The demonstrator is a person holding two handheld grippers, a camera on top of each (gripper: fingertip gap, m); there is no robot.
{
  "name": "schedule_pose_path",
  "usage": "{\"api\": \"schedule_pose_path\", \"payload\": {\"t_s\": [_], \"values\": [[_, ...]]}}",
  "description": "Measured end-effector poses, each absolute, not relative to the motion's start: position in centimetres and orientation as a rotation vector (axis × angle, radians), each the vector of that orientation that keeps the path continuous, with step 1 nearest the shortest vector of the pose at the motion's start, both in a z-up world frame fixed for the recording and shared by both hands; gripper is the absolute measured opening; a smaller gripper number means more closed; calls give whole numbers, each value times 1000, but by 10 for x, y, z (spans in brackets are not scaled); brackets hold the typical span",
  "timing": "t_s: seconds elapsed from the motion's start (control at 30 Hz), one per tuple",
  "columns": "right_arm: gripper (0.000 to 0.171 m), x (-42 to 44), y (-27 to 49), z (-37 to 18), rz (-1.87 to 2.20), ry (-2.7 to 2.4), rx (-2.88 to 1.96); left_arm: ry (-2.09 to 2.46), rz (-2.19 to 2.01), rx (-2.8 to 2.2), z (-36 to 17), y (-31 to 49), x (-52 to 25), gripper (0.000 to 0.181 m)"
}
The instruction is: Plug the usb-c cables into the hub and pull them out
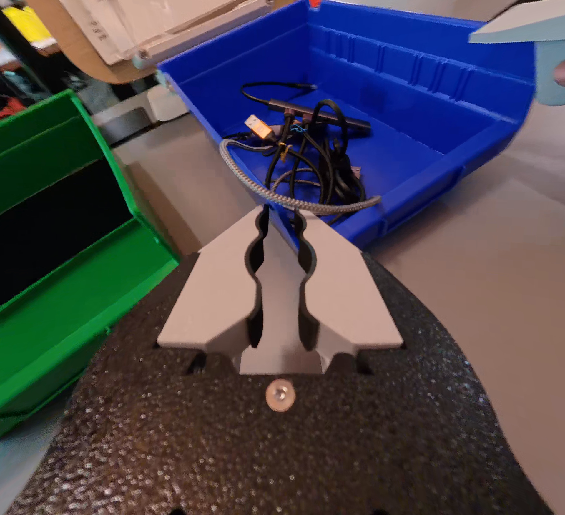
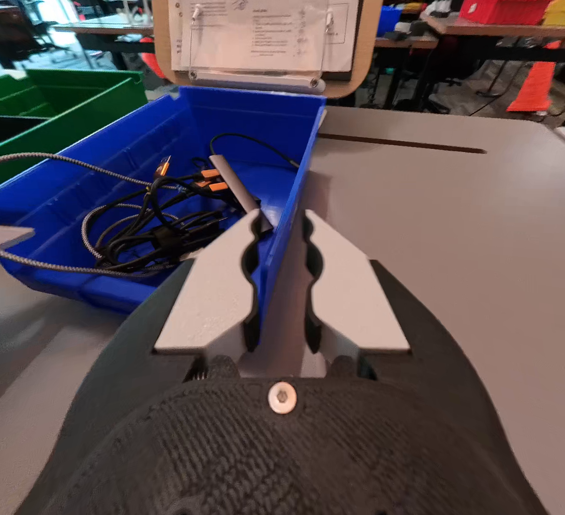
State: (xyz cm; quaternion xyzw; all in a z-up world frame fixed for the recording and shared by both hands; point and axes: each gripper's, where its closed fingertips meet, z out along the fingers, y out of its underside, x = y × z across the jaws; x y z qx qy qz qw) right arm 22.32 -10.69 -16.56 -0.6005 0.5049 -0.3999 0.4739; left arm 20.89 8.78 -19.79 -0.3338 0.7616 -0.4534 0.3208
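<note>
Left wrist view shows both grippers — left [image 1: 281,213], right [image 2: 282,214] — released and empty outside the bin [image 1: 397,78], where the hub [image 1: 321,113] lies near its far wall with 2 cables [image 1: 305,164] plugged — next, likely reach in.

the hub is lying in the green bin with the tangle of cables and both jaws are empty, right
Not quite: the hub lies in the blue bin, not the green bin, which sits beside it. The left wrist view shows this. The rest holds: it lies there with the tangle of cables, and the left gripper and right gripper both hold nothing, jaws apart.
</note>
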Motion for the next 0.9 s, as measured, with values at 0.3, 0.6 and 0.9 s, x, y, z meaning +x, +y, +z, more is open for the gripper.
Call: {"api": "schedule_pose_path", "payload": {"t_s": [0.3,0.6,0.9], "values": [[67,149,125,-90,-798,744,-1386,1925,-1327,-1000,-124,210,195,48],[85,214,185,-163,-871,1058,-1436,1465,-1211,-1421,-170,362,245,68],[55,232,181,-166,-973,1122,-1402,1519,-1118,-1455,-211,362,262,73]]}}
